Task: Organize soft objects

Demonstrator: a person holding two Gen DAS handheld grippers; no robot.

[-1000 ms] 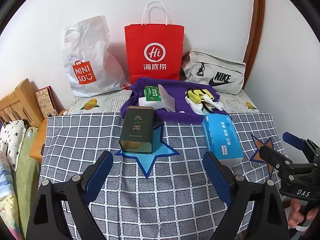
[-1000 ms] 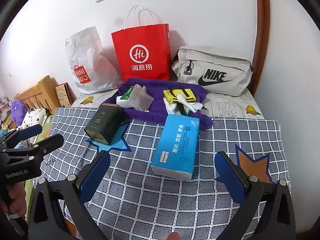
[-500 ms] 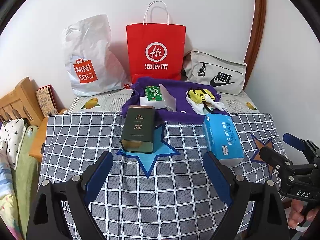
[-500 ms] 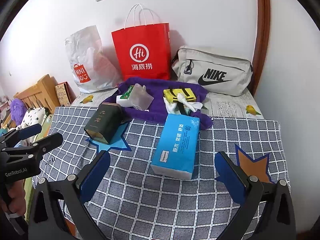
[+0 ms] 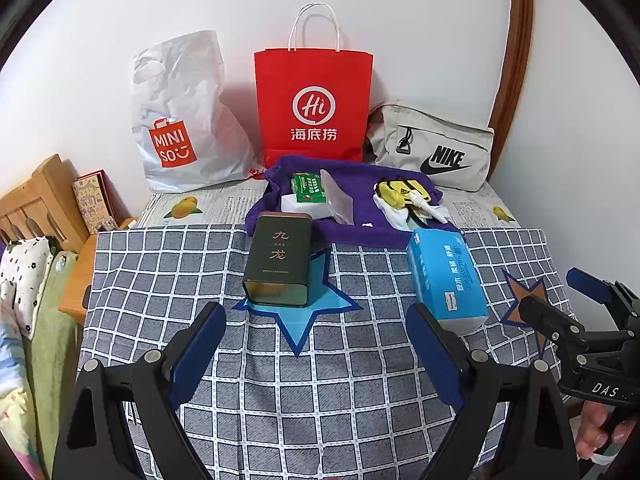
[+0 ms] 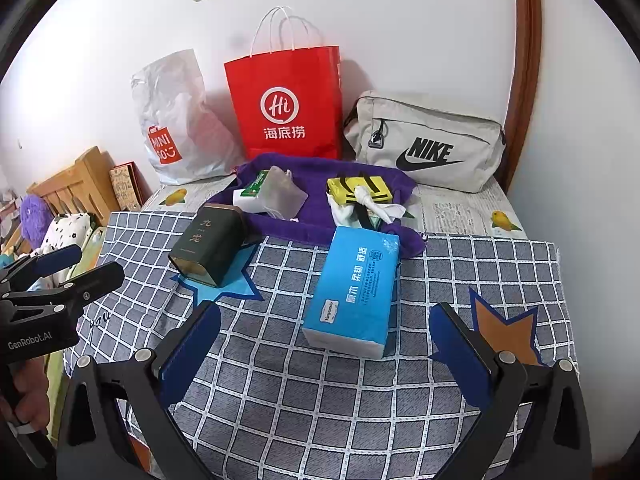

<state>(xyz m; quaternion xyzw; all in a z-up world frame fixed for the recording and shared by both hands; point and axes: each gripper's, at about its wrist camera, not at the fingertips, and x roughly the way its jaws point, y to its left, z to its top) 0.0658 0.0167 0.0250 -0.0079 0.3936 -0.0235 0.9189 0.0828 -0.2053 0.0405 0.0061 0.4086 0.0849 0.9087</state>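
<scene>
1. The blue tissue pack lies on the checked cloth of the desk, its far end touching the purple towel.
2. On the towel sit a yellow pouch with white cloth, a green packet and a clear sachet.
3. A dark tin lies on a blue star, left of the pack.
4. Left gripper and right gripper both tilt down over the near cloth, fingers wide apart, holding nothing.
5. Bare cloth lies between the fingers and the things.
6. Only the right view shows a purple plush beside the bed.
</scene>
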